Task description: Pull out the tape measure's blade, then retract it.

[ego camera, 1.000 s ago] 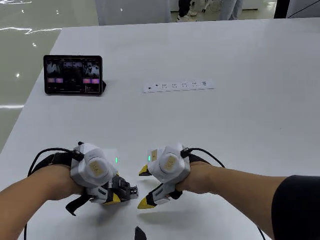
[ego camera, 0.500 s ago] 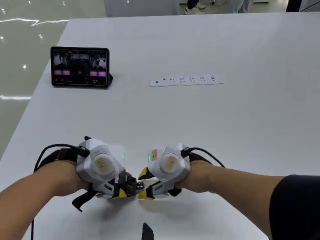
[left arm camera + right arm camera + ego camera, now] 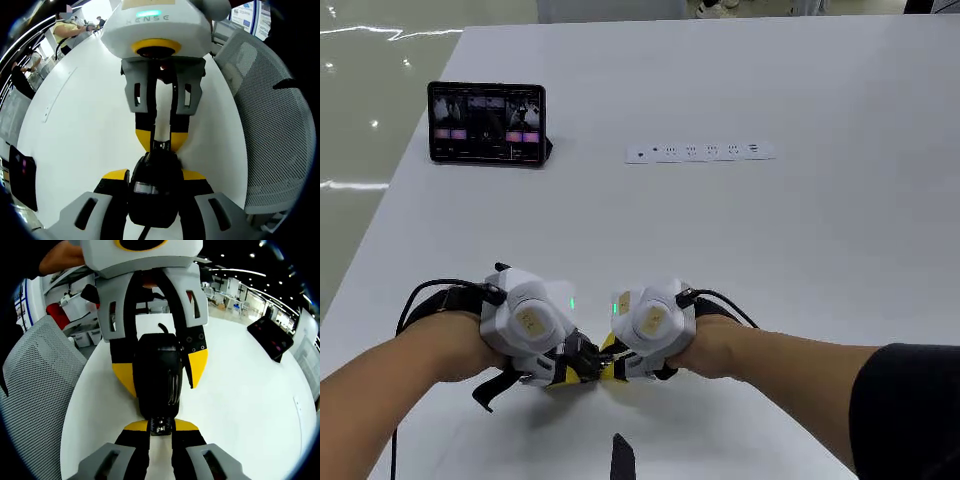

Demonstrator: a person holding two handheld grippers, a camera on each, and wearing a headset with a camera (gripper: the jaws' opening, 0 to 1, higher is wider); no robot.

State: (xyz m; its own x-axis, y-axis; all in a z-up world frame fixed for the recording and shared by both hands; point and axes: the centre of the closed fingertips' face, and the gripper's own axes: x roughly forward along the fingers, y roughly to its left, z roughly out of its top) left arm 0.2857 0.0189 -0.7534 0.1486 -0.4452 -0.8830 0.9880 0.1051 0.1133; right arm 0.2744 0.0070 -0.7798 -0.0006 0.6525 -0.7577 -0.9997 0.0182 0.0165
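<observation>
Grippers have met: left gripper (image 3: pixel 574 368) clamps the tape (image 3: pixel 152 192), right gripper (image 3: pixel 609 363) pinches its blade tip (image 3: pixel 161 425). Weak pinch there could slip once pulling starts.

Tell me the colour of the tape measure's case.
The tape measure's case is black, clearest in the right gripper view.

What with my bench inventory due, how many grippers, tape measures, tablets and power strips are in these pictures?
grippers: 2 (left gripper, right gripper)
tape measure: 1
tablet: 1
power strip: 1
Total: 5
</observation>
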